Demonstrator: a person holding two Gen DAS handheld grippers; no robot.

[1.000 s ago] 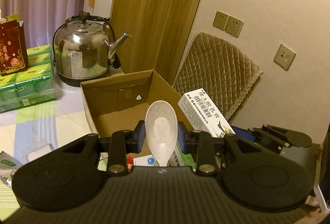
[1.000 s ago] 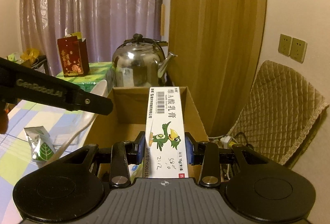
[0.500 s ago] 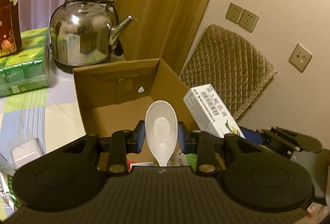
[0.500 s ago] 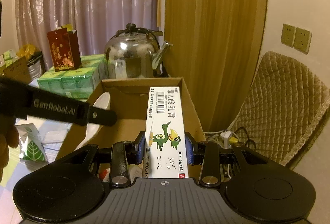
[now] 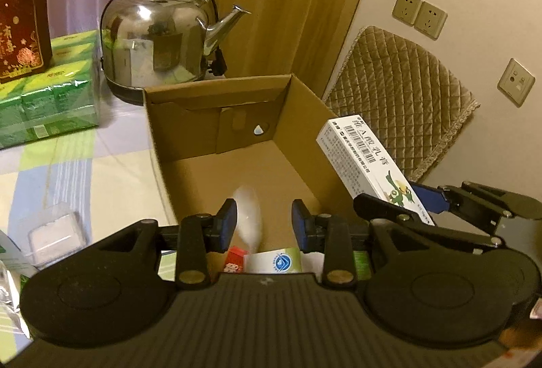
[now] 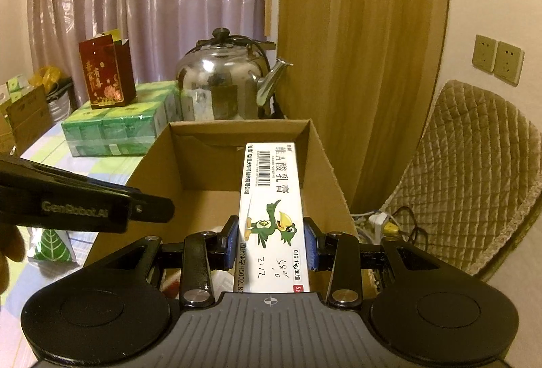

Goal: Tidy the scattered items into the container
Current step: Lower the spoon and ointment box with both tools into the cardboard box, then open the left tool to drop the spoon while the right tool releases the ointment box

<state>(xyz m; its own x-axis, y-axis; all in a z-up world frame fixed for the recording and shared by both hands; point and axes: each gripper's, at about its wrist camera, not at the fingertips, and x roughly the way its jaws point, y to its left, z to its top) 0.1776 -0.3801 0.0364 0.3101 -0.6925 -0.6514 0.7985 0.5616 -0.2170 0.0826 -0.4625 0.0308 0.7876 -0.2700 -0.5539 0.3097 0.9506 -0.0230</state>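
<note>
An open cardboard box [image 5: 301, 117] stands on the table; it also shows in the right wrist view [image 6: 325, 161]. My left gripper [image 5: 264, 222] is open over the box's near end. A white spoon [image 5: 249, 215], blurred, drops between its fingers, touching neither pad. Small packets [image 5: 274, 261] lie in the box below. My right gripper [image 6: 271, 241] is shut on a white ointment carton with a green bird [image 6: 271, 212] and holds it over the box's right side. The carton also shows in the left wrist view [image 5: 369, 161].
A steel kettle [image 5: 159, 36] stands behind the box. Green tissue packs [image 5: 44, 97] with a red gift bag [image 5: 20, 32] sit to the left. A clear plastic case [image 5: 54, 232] and a leaf-print sachet [image 6: 50, 244] lie on the tablecloth. A quilted chair [image 6: 474, 171] stands at the right.
My left gripper has opened and let go of the white spoon, which is falling into the box. The right gripper still holds the carton over the box.
</note>
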